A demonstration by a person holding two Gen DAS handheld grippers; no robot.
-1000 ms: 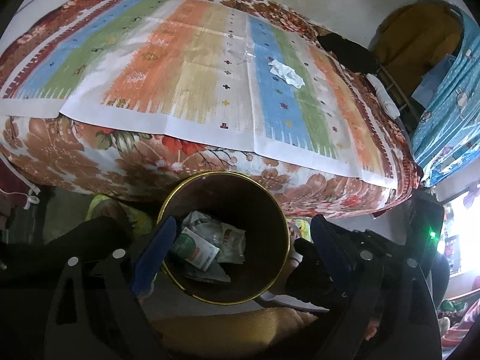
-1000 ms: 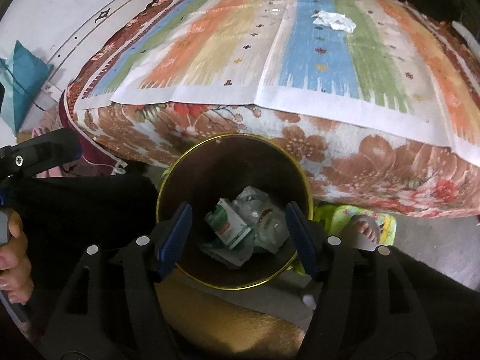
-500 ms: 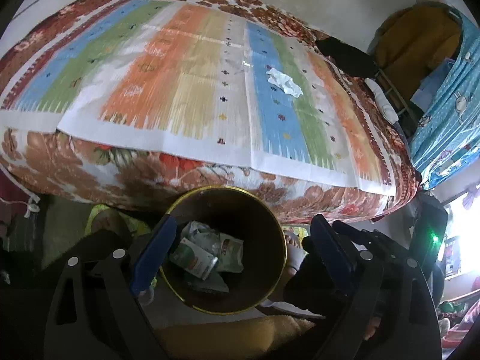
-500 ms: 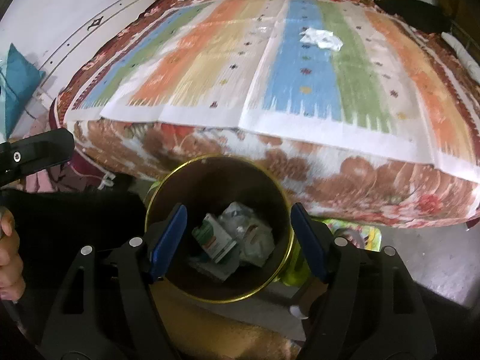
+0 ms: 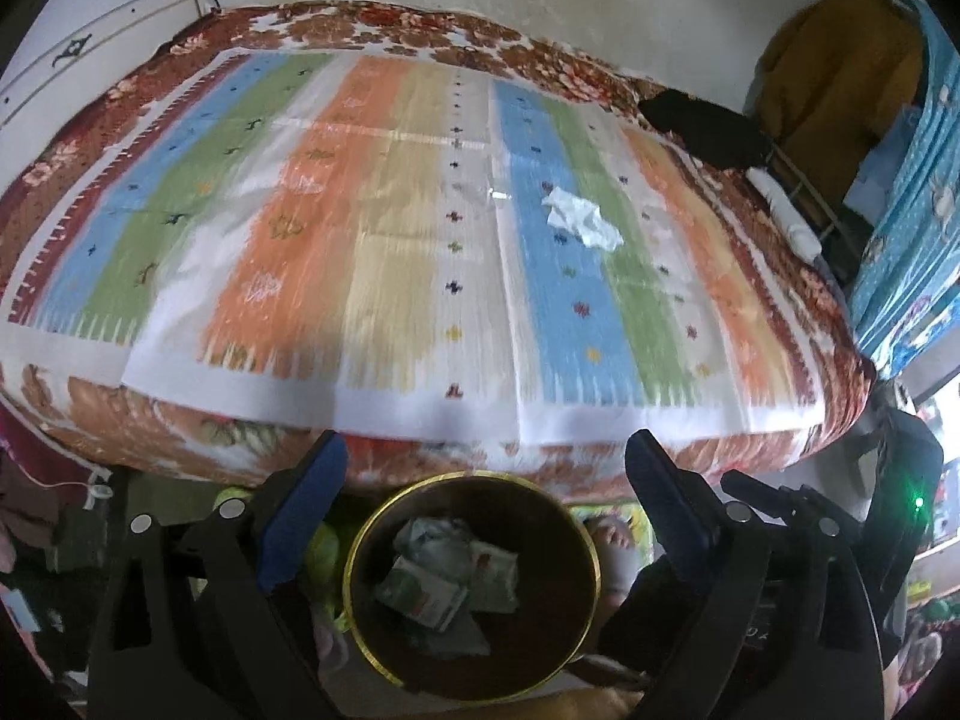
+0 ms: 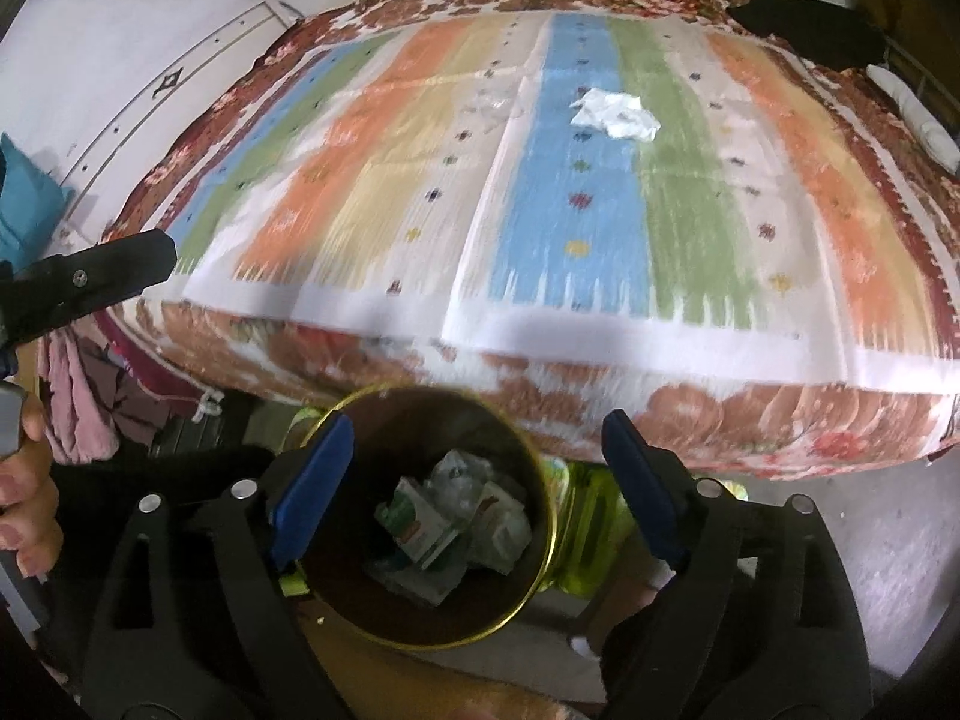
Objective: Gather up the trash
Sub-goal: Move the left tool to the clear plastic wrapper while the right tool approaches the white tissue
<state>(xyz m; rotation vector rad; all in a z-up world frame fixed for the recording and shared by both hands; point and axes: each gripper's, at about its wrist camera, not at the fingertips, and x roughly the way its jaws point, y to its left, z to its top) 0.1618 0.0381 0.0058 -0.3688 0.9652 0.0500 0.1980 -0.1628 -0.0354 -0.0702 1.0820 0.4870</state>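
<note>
Home bedroom: bed (image 5: 420,228), hanging clothes (image 5: 840,78).

Crumpled tissue (image 6: 615,114) on striped bedspread (image 6: 540,210)

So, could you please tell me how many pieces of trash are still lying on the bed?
1: a crumpled white tissue on the blue and green stripes; others may be hidden.
</note>
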